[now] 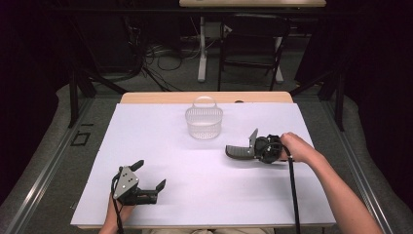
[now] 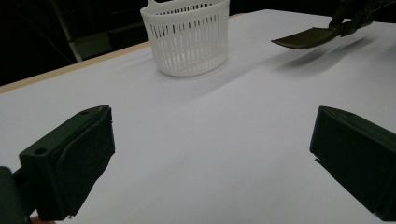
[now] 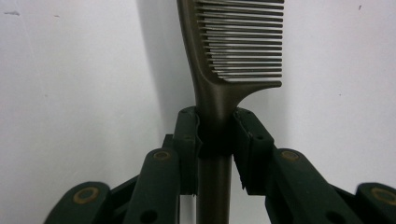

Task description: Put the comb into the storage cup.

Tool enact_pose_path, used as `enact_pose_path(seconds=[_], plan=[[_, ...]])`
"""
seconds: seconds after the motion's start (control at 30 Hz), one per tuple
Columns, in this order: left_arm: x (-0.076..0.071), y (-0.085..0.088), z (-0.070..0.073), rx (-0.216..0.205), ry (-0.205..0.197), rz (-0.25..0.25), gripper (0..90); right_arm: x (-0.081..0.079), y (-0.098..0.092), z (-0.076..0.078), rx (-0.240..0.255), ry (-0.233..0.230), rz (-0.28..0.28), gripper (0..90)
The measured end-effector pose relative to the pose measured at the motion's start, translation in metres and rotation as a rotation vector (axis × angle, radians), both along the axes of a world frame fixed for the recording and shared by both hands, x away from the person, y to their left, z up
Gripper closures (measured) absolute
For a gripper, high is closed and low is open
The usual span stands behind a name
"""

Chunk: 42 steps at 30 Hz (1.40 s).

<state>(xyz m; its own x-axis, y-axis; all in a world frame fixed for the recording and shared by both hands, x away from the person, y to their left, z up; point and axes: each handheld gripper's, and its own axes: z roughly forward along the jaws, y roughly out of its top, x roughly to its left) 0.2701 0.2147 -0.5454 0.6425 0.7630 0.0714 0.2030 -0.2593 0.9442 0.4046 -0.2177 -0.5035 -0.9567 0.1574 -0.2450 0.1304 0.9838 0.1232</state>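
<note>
A dark comb (image 3: 233,51) is clamped by its handle in my right gripper (image 3: 215,128), whose jaws are shut on it. From above, that right gripper (image 1: 254,150) hovers over the right middle of the white table (image 1: 160,146), the comb (image 1: 238,152) pointing left. The comb (image 2: 306,37) also appears at the top right of the left gripper view. A white slotted basket (image 1: 204,122) with a handle stands near the table's far middle, beyond the comb; the same basket (image 2: 187,37) looks empty. My left gripper (image 1: 148,175) sits near the front left, jaws wide open, nothing between them.
The white sheet covers a wooden tabletop (image 1: 146,97) whose far edge shows behind the basket. Beyond the table are a chair (image 1: 253,44), a desk leg (image 1: 201,48) and loose cables on a dark floor. A cable (image 1: 293,195) trails from the right gripper.
</note>
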Motion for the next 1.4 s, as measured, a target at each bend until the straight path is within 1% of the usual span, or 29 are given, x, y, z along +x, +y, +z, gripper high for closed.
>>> enact_pose_path(seconds=[0.03,0.07,0.2,0.27,0.33,0.43,0.5,0.57,0.6,0.63,0.7,0.73,0.8,0.83,0.87,0.93,1.03,1.07,1.13,1.2,1.23,1.27,1.33,1.4], plan=[[0.0,0.0,0.0,0.001,0.0,0.001,0.1,-0.001,0.0,0.002,-0.006,-0.003,-0.003,72.7],[0.0,0.0,0.0,0.0,0.0,0.001,0.1,-0.001,-0.001,0.002,0.011,-0.006,-0.006,72.7],[0.0,0.0,0.0,0.001,0.001,0.0,0.1,-0.003,-0.003,0.006,0.029,-0.013,-0.013,72.7],[0.0,0.0,0.0,0.002,-0.001,0.001,0.1,-0.004,-0.004,0.008,0.056,-0.015,-0.027,72.6],[0.0,0.0,0.0,0.002,0.0,0.002,0.1,-0.005,-0.006,0.01,0.084,-0.026,-0.024,72.6],[0.0,0.0,0.0,0.002,-0.001,0.002,0.1,-0.006,-0.009,0.013,0.124,-0.038,-0.034,72.6],[0.0,0.0,0.0,0.001,-0.002,0.001,0.1,-0.008,-0.011,0.016,0.135,-0.047,-0.044,72.6],[0.0,0.001,0.0,0.002,0.0,0.002,0.1,-0.009,-0.014,0.017,0.165,-0.054,-0.047,72.7],[0.0,0.001,0.0,0.002,0.0,0.002,0.1,-0.01,-0.015,0.019,0.17,-0.054,-0.062,72.7],[0.0,0.001,0.0,0.002,0.0,0.001,0.1,-0.01,-0.015,0.019,0.181,-0.061,-0.054,72.7],[0.0,0.001,0.0,0.002,-0.001,0.001,0.1,-0.011,-0.017,0.021,0.203,-0.067,-0.057,72.7],[0.0,0.001,0.0,0.002,0.0,0.001,0.1,-0.012,-0.018,0.021,0.224,-0.068,-0.065,72.7],[0.0,0.001,0.0,0.001,0.0,0.002,0.1,-0.013,-0.019,0.023,0.24,-0.076,-0.077,72.6],[0.0,0.001,0.0,0.002,0.0,0.002,0.1,-0.014,-0.02,0.023,0.256,-0.081,-0.089,72.7],[0.0,0.001,0.0,0.002,0.0,0.002,0.1,-0.014,-0.021,0.024,0.276,-0.085,-0.086,72.7],[0.0,0.001,0.0,0.001,-0.001,0.001,0.1,-0.016,-0.023,0.025,0.304,-0.087,-0.1,72.7],[0.0,0.001,0.0,0.0,0.0,0.004,0.1,-0.018,-0.026,0.025,0.342,-0.094,-0.104,72.7],[0.0,0.001,0.0,0.002,0.0,0.003,0.1,-0.02,-0.027,0.026,0.342,-0.093,-0.103,72.7],[0.0,0.001,0.0,0.003,0.001,0.002,0.1,-0.022,-0.028,0.025,0.367,-0.105,-0.099,72.7],[0.0,0.001,0.0,0.005,0.001,0.004,0.1,-0.025,-0.028,0.026,0.375,-0.105,-0.099,72.6],[0.0,0.001,0.0,0.003,0.002,0.004,0.1,-0.025,-0.028,0.025,0.393,-0.111,-0.095,72.6],[0.0,0.001,0.0,0.001,0.002,0.003,0.1,-0.026,-0.029,0.025,0.391,-0.114,-0.093,72.6],[0.0,0.001,0.0,0.002,0.001,0.006,0.1,-0.027,-0.029,0.025,0.405,-0.114,-0.1,72.7],[0.0,0.001,0.0,0.003,0.001,0.006,0.1,-0.029,-0.029,0.025,0.428,-0.123,-0.108,72.7]])
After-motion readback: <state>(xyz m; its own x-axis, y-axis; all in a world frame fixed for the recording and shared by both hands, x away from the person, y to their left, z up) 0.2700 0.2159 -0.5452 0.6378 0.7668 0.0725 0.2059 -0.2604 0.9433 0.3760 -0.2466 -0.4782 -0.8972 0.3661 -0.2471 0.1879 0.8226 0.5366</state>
